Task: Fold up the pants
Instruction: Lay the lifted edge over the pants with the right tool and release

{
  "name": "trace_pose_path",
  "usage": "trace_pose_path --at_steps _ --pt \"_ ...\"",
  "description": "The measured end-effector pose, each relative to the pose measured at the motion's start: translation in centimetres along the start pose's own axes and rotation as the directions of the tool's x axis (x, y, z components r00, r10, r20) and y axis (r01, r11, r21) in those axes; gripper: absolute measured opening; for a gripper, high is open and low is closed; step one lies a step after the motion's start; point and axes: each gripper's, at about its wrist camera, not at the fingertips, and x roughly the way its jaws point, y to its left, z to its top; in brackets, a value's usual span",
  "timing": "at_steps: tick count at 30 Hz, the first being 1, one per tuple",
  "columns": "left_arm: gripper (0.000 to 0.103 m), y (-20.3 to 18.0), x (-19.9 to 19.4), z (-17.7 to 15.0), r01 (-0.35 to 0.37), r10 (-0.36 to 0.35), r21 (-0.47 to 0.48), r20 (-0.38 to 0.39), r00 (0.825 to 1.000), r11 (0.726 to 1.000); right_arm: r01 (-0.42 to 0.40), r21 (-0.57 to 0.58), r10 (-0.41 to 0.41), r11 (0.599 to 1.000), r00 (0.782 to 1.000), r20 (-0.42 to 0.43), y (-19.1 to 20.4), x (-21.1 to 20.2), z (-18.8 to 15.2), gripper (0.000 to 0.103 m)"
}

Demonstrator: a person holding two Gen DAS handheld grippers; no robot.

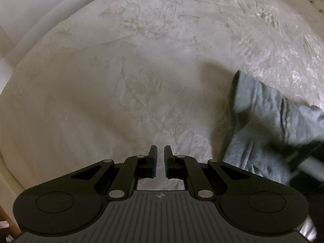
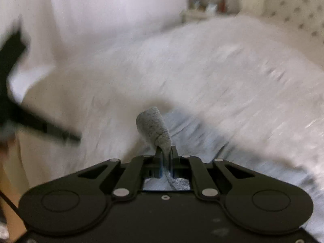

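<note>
The grey pants (image 1: 263, 117) lie crumpled on the cream bedspread (image 1: 141, 81) at the right edge of the left wrist view. My left gripper (image 1: 160, 148) hovers over bare bedspread to the left of them, shut, with only a thin slit between its pads and nothing in it. In the blurred right wrist view my right gripper (image 2: 166, 149) is shut on a fold of the grey pants (image 2: 151, 123), which stands up in a hump past the fingertips. More of the grey cloth trails over the bed to the right.
The patterned bedspread (image 2: 222, 70) fills both views. A tufted headboard (image 2: 299, 10) stands at the far right, and a small bedside stand (image 2: 202, 10) with items is behind the bed. A dark blurred shape (image 2: 40, 125) crosses the left of the right wrist view.
</note>
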Motion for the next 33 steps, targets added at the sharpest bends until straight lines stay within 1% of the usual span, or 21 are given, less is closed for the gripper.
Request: trace_pose_path --at_steps 2,3,4,5,6,7,8,9,11,13,15,18,20,22,23,24,25,27,29,31,33 --pt "0.008 -0.2 -0.3 0.4 0.005 -0.005 0.009 0.012 1.000 1.000 -0.022 -0.046 0.019 0.999 0.998 -0.059 1.5 2.0 -1.5 0.009" --pt "0.008 -0.5 -0.5 0.8 0.013 -0.013 0.019 0.020 1.000 1.000 -0.027 -0.062 0.022 0.998 0.997 -0.080 1.9 2.7 -1.9 0.012" --pt "0.008 -0.8 -0.7 1.2 0.022 -0.023 0.030 0.030 0.999 0.999 -0.031 -0.067 0.025 0.997 0.996 -0.091 2.1 3.1 -2.3 0.018" --pt "0.008 -1.3 -0.9 1.6 0.032 -0.034 0.042 0.042 0.999 0.999 -0.038 -0.061 0.033 0.997 0.996 -0.087 1.9 3.0 -2.3 0.021" --pt "0.008 -1.7 -1.1 2.0 0.043 -0.046 0.052 0.052 0.998 0.998 -0.052 -0.042 0.049 0.998 0.996 -0.076 1.6 2.7 -2.2 0.030" --pt "0.008 -2.3 -1.2 2.3 0.058 -0.062 0.062 0.062 0.996 0.996 -0.071 -0.020 0.070 0.997 0.996 -0.061 1.1 2.2 -2.0 0.045" --pt "0.008 -3.0 -1.2 2.7 0.075 -0.080 0.074 0.071 0.994 0.994 -0.084 -0.002 0.083 0.996 0.996 -0.044 0.6 1.6 -1.8 0.050" --pt "0.008 -3.9 -1.2 3.1 0.095 -0.102 0.088 0.079 0.992 0.992 -0.082 0.010 0.083 0.997 0.996 -0.023 0.1 0.8 -1.7 0.052" --pt "0.008 -5.9 -1.0 3.5 0.128 -0.139 0.125 0.082 0.987 0.984 -0.069 0.038 0.068 0.997 0.998 0.015 -1.1 -1.1 -2.0 0.052" --pt "0.008 -8.2 -0.6 3.5 0.151 -0.165 0.168 0.072 0.984 0.974 -0.039 0.087 0.036 0.995 0.999 0.037 -2.8 -2.9 -2.4 0.053" --pt "0.008 -10.5 -0.1 3.2 0.177 -0.195 0.213 0.065 0.979 0.961 0.022 0.146 -0.028 0.989 0.999 0.040 -4.7 -4.4 -3.3 0.056" --pt "0.008 -13.5 0.9 1.5 0.186 -0.199 0.263 0.025 0.980 0.947 0.126 0.259 -0.131 0.957 0.991 0.003 -8.5 -5.9 -5.7 0.058" --pt "0.008 -14.8 2.2 -0.1 0.176 -0.179 0.284 -0.017 0.984 0.943 0.192 0.312 -0.182 0.930 0.981 -0.063 -11.1 -6.0 -7.7 0.058" --pt "0.008 -15.5 3.8 -2.1 0.153 -0.138 0.293 -0.071 0.988 0.944 0.233 0.337 -0.202 0.912 0.971 -0.127 -12.8 -5.6 -9.9 0.058" --pt "0.008 -15.7 4.2 -3.0 0.136 -0.120 0.299 -0.071 0.990 0.944 0.241 0.345 -0.191 0.907 0.966 -0.174 -13.4 -5.2 -11.1 0.057" --pt "0.008 -15.7 4.4 -3.9 0.122 -0.111 0.309 -0.052 0.992 0.943 0.246 0.356 -0.169 0.902 0.957 -0.235 -14.0 -4.7 -12.5 0.056" --pt "0.008 -15.8 4.3 -4.6 0.106 -0.101 0.321 -0.031 0.994 0.941 0.239 0.364 -0.145 0.900 0.953 -0.267 -14.4 -4.4 -13.7 0.056" --pt "0.008 -16.4 4.1 -5.2 0.066 -0.066 0.335 -0.013 0.998 0.940 0.204 0.356 -0.115 0.912 0.959 -0.258 -14.7 -5.0 -14.9 0.056" --pt "0.008 -17.1 4.1 -5.2 0.029 -0.025 0.322 -0.016 1.000 0.946 0.168 0.338 -0.085 0.926 0.965 -0.248 -15.0 -6.0 -15.0 0.056" --pt "0.008 -17.7 4.2 -4.8 0.001 0.007 0.288 -0.027 1.000 0.958 0.141 0.344 -0.067 0.928 0.974 -0.217 -15.8 -7.3 -14.8 0.057" --pt "0.008 -17.6 4.2 -4.6 -0.016 0.025 0.232 -0.035 0.999 0.973 0.133 0.347 -0.080 0.928 0.983 -0.164 -17.1 -9.0 -14.3 0.059"
